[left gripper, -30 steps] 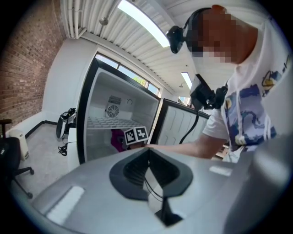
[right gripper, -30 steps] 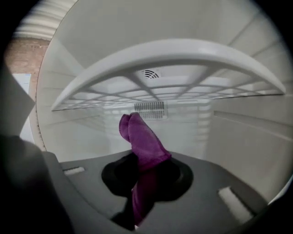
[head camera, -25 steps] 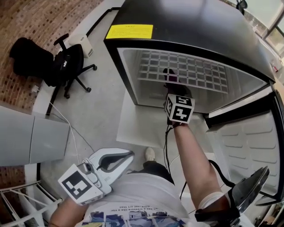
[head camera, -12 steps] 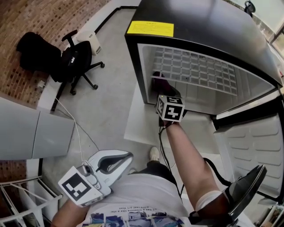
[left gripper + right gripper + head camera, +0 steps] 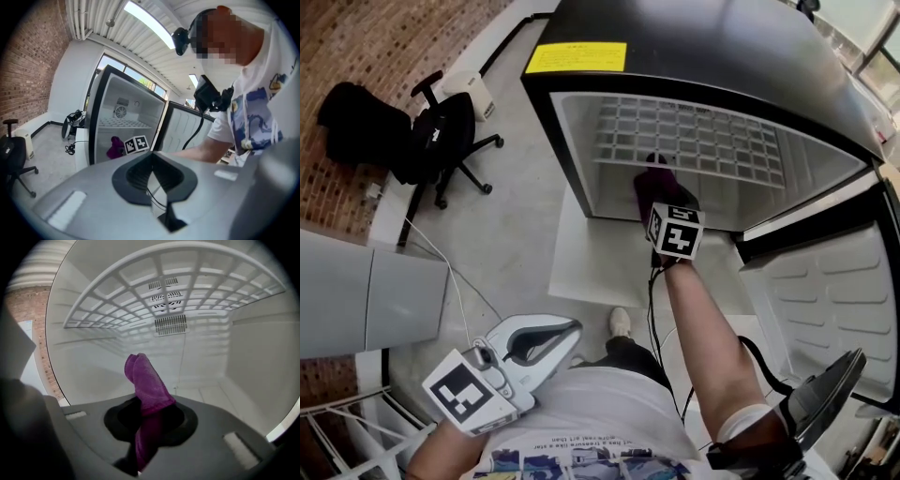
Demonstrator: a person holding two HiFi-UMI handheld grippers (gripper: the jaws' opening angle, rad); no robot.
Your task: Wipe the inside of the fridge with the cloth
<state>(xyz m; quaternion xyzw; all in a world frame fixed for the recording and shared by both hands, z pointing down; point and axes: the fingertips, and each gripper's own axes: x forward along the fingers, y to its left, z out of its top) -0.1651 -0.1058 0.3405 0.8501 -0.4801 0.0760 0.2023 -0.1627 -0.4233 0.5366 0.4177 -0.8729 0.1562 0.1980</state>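
The head view looks steeply down at the open black fridge with white walls (image 5: 581,169). The right gripper view sits inside it, facing its back. The left gripper view watches it from farther off, low down.

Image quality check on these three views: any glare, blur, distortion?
Head view: sharp and evenly lit, with heavy fisheye bowing the fridge edges. Left gripper view: ceiling light blown out, left gripper body soft up close, dark vignette. Right gripper view: bright, low-contrast fridge interior, cloth fairly sharp in the right gripper, black vignette corners.
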